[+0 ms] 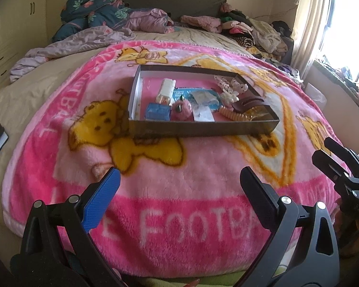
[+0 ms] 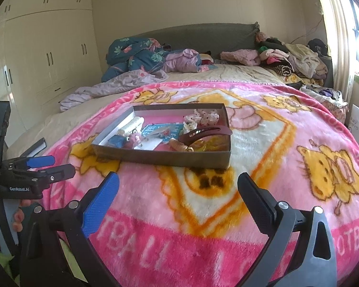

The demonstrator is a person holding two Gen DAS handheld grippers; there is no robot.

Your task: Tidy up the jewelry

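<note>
A shallow brown cardboard box (image 1: 198, 129) (image 2: 160, 159) sits on a pink bear blanket (image 1: 179, 179) (image 2: 263, 167). Inside lie a dark red hair clip (image 1: 247, 101) (image 2: 207, 131), an orange coiled hair tie (image 1: 229, 114) (image 2: 179, 144), a pink fluffy ball (image 1: 181, 110) (image 2: 132, 140), a small blue box (image 1: 156, 113) (image 2: 116, 141), white bows (image 1: 234, 88) (image 2: 205, 117) and packets. My left gripper (image 1: 179, 179) is open and empty, well short of the box. My right gripper (image 2: 178, 184) is open and empty, just short of the box's near wall.
Piles of clothes and bedding (image 1: 103, 12) (image 2: 289, 57) cover the far end of the bed. A wardrobe (image 2: 47, 55) stands on the left, a window with curtain (image 1: 323, 24) on the right. A dark book (image 2: 37, 147) lies at the bed's left edge.
</note>
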